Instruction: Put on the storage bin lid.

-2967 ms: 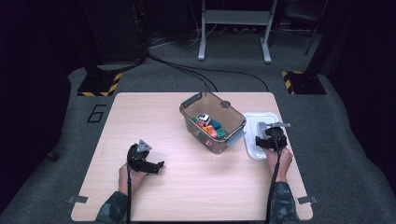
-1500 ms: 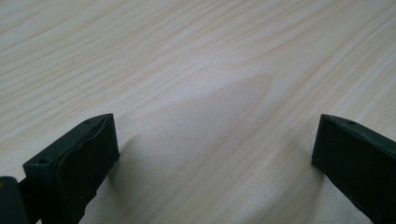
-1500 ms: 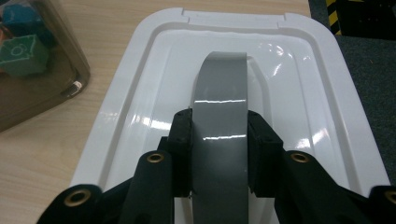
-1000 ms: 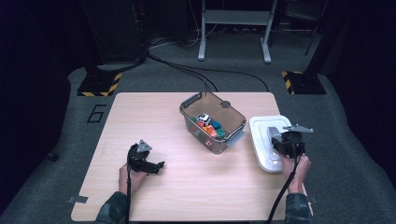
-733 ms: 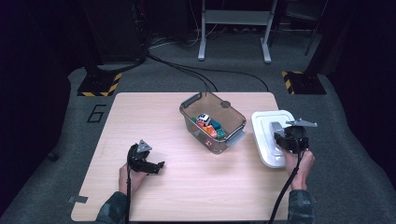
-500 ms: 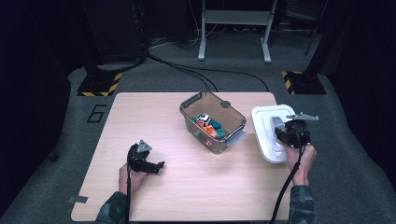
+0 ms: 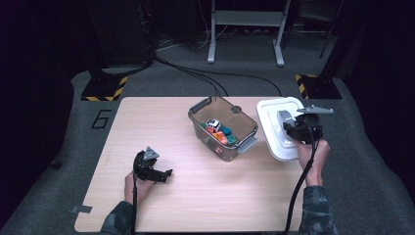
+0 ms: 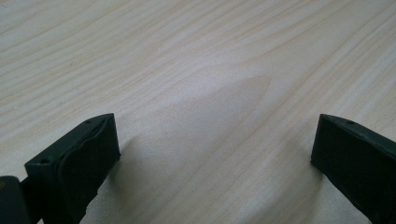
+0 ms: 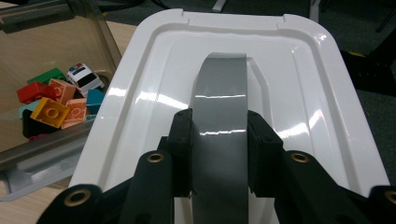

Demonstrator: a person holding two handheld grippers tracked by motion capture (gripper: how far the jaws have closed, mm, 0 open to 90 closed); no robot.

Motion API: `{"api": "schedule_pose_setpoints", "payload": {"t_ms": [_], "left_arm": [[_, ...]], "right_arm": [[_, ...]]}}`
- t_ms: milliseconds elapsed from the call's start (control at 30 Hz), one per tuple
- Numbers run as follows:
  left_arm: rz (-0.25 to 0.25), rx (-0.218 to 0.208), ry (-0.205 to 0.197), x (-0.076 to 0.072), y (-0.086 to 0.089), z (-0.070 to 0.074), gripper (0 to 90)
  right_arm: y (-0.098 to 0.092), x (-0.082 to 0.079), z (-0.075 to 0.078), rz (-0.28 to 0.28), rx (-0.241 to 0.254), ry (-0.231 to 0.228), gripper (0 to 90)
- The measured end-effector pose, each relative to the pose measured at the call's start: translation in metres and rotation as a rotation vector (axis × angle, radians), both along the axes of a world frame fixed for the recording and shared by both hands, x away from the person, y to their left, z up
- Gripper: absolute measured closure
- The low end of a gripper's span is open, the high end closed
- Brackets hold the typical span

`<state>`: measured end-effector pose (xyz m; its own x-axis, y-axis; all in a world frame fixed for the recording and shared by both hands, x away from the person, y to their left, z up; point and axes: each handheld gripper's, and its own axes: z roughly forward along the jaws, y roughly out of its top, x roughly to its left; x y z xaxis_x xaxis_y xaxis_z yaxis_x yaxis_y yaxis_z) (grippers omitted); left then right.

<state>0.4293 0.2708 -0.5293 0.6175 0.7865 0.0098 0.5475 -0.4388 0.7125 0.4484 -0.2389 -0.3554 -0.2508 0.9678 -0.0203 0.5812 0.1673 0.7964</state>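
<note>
White plastic lid (image 9: 299, 93) hangs pinched by its grey handle (image 9: 219, 116) in the right gripper (image 9: 219, 154); the clear bin (image 7: 222, 127) lies just left of it, while the left gripper (image 7: 164, 175), spread, rests far off.

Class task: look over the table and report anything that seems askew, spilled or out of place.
The white lid is off the clear bin: the right gripper holds it by its grey handle, tilted, beside the bin at the table's right edge. The toys lie inside the bin. Nothing looks spilled or damaged.
</note>
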Motion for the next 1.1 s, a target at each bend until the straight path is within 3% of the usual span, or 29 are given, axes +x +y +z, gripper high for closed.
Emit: {"api": "schedule_pose_setpoints", "payload": {"t_ms": [467,1100], "left_arm": [[0.0,0.0,0.0,0.0,0.0,0.0,0.8],[-0.005,0.002,0.001,0.0,0.0,0.0,0.8]], "right_arm": [[0.035,0.015,0.017,0.095,0.005,-0.017,67.5],[0.075,0.035,0.02,0.218,0.021,-0.007,67.4]]}}
